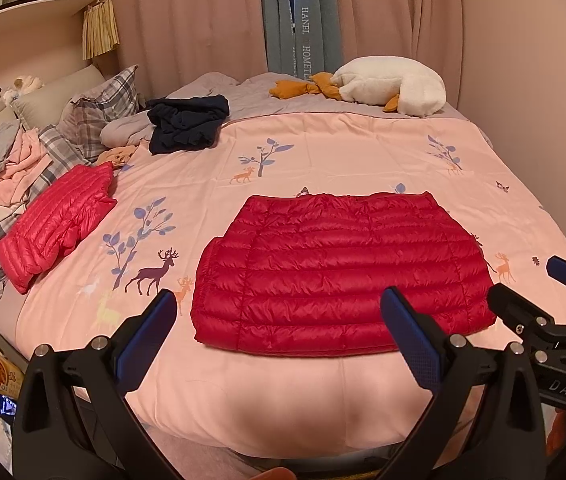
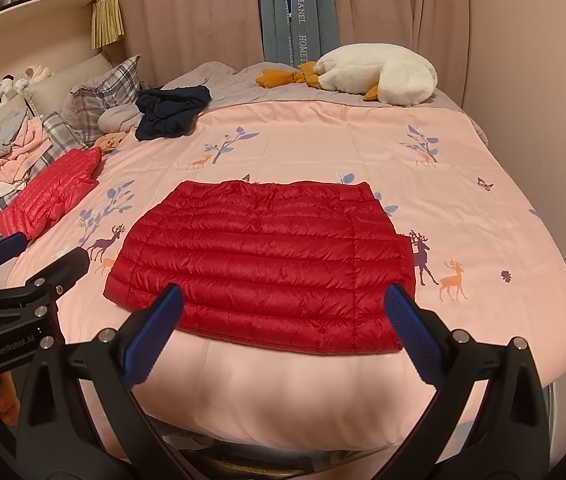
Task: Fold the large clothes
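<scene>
Two handheld grippers face a dark red quilted down jacket (image 1: 343, 272) laid flat on a pink bedcover printed with deer and blue-leaved trees (image 1: 323, 148). The jacket is already folded into a broad slab, its long axis running left to right across both views and its near hem close to the bed's front edge. The left gripper (image 1: 283, 336) hangs in front of the hem, fingers spread wide and holding nothing; the jacket's near left corner lies between them and slightly beyond. The right gripper (image 2: 287, 332) is likewise spread and empty, its fingers bracketing the hem's right half, with the near right corner just behind its right finger. Neither touches the fabric. Each gripper is nearer its own end of the hem, so a fold about the long axis would probably take both near corners and carry them away. A second, brighter pink-red quilted jacket (image 1: 55, 224) lies folded well apart to the left, near the pillows.
</scene>
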Motion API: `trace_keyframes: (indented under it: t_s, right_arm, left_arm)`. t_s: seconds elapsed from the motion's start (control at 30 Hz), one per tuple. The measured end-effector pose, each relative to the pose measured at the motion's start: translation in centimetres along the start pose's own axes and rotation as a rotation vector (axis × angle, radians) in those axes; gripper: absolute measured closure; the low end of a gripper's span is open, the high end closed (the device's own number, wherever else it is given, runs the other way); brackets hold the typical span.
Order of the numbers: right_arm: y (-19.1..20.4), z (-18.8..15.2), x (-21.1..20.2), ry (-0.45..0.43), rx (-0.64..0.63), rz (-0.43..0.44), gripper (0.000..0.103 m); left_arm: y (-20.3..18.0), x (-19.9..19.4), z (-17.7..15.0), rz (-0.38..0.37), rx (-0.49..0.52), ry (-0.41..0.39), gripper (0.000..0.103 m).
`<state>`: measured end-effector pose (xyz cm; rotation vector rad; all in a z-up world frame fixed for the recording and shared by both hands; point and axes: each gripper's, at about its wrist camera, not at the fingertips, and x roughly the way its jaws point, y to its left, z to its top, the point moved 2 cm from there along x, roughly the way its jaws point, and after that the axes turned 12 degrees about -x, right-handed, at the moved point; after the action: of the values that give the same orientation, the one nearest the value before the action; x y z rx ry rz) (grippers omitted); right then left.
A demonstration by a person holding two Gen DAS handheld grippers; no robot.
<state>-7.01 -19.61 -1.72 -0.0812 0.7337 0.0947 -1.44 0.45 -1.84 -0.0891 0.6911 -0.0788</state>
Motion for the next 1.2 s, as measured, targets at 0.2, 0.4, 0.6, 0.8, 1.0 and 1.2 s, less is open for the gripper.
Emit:
trace_keyframes:
  t_s: [0.2,0.4,0.6,0.8,1.0,1.2]
  right_arm:
    - [-0.04,0.06,-0.03,0.001,0.000,0.001,0.002]
    - [-0.05,0.10,-0.04,0.000,-0.001,0.000,0.002]
    - [-0.07,0.10,-0.07,0.000,-0.001,0.001,0.002]
    - [-0.04,0.09,-0.06,0.001,-0.001,0.000,0.002]
    - [0.01,0.07,-0.08,0.001,-0.001,0.000,0.002]
    - [0.07,0.06,-0.09,0.000,-0.001,-0.001,0.002]
  left_arm:
    - [0.04,0.04,0.05,-0.001,0.003,0.000,0.001]
    - [-0.05,0.04,0.01,-0.001,0.002,-0.001,0.001]
    - [-0.13,-0.11,0.12,-0.003,0.005,-0.003,0.001]
    - [-0.12,-0.29,0.35,-0.005,0.004,-0.003,0.001]
    - [-0.04,-0.34,0.41,-0.008,0.006,-0.003,0.001]
    - [0.00,-0.31,0.49,-0.009,0.003,0.000,0.001]
